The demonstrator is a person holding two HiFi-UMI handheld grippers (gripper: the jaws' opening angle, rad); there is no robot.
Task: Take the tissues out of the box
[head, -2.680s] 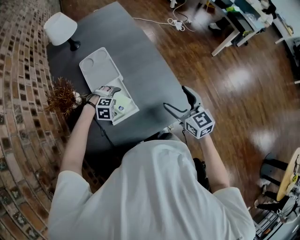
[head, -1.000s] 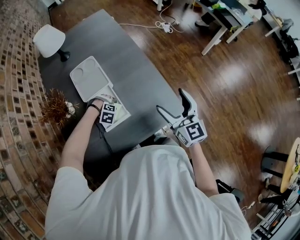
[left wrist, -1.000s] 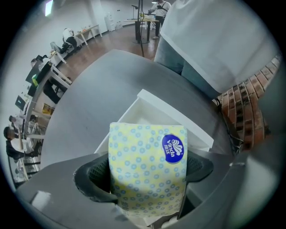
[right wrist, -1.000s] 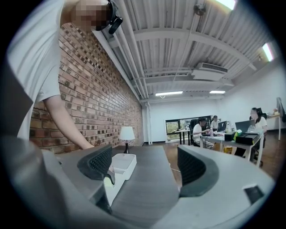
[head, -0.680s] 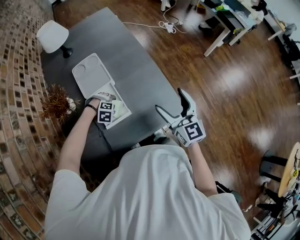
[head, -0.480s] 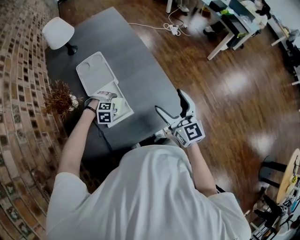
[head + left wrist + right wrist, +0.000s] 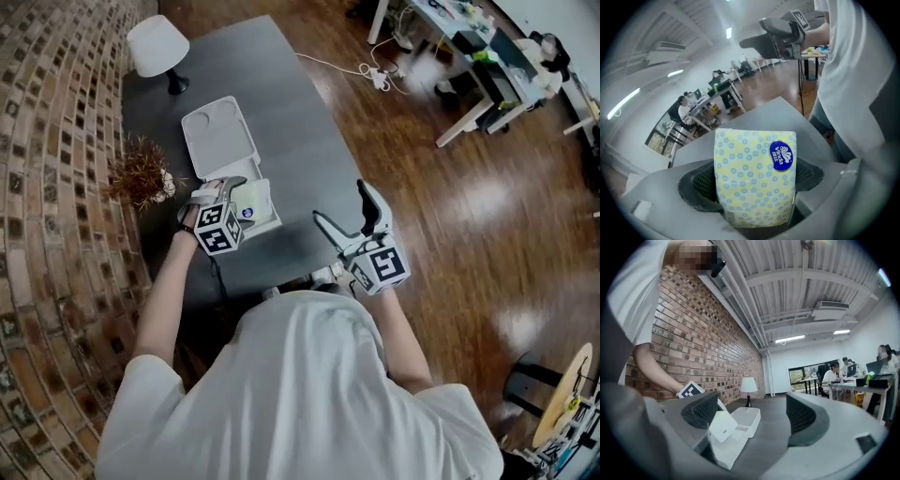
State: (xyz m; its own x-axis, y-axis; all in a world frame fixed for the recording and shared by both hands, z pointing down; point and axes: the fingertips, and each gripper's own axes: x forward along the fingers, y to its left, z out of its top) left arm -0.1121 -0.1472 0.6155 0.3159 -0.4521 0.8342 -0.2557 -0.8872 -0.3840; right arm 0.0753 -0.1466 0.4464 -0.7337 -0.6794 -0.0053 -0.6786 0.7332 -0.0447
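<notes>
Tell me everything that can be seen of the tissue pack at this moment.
The tissue pack is a soft, plastic-wrapped block, pale yellow with small blue rings and a dark blue oval Vinda logo near its upper right corner. The left gripper clamps it by its sides between black ribbed jaws. The head view shows it over the base of the open white box on the dark table.

On the table point(image 7: 300, 122), the lamp point(image 7: 157, 42) stands farthest back, the open box point(image 7: 217, 141) before it, a dried plant point(image 7: 139, 173) left. The tissue pack point(image 7: 253, 199), in the left gripper point(image 7: 228, 185), seems over the box's near half.
</notes>
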